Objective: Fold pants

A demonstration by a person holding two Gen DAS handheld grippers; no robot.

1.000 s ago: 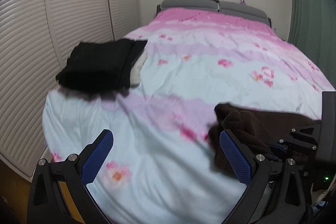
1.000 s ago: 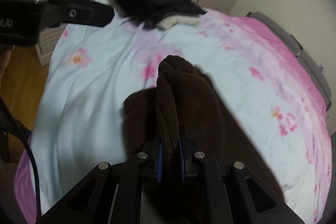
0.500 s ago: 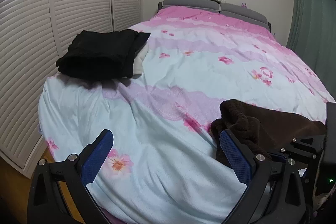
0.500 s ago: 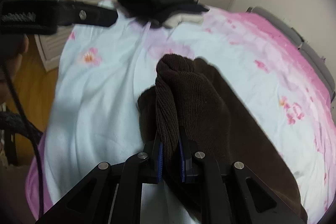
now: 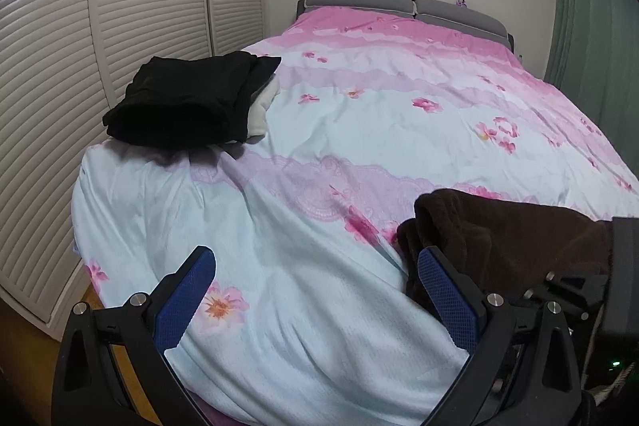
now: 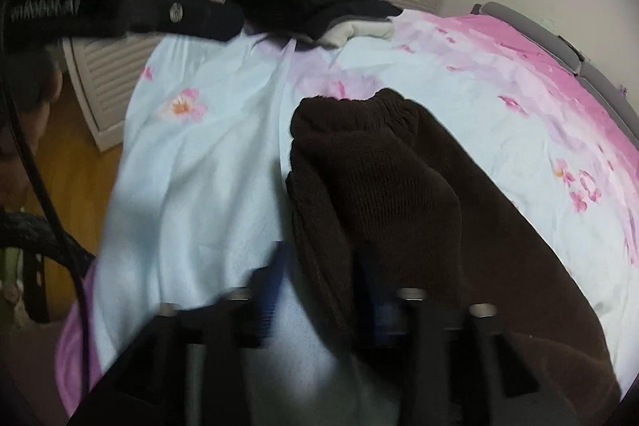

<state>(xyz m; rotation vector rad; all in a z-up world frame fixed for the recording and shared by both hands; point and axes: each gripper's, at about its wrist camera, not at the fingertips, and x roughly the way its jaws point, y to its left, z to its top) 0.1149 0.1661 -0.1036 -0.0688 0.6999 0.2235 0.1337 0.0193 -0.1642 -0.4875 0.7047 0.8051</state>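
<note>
The dark brown knit pants (image 6: 399,194) lie bunched on the floral bedspread (image 5: 319,154) near the bed's foot; they also show at the right of the left wrist view (image 5: 499,230). My right gripper (image 6: 323,278) has its jaws apart around the pants' folded end, blurred by motion; the cloth still lies between its fingers (image 6: 271,286). My left gripper (image 5: 315,290) is open and empty over the bed's foot, left of the pants. Its arm (image 6: 120,6) shows at the upper left of the right wrist view.
A folded stack of black clothes (image 5: 187,102) on a pale garment (image 5: 261,106) sits at the bed's left edge. Louvred wardrobe doors (image 5: 100,26) stand close on the left, a grey headboard (image 5: 399,0) at the far end, a green curtain (image 5: 591,10) on the right.
My right gripper's jaws have opened from shut on the pants, and the pants' end has slumped onto the bed. My left gripper has stayed open, drifting slightly.
</note>
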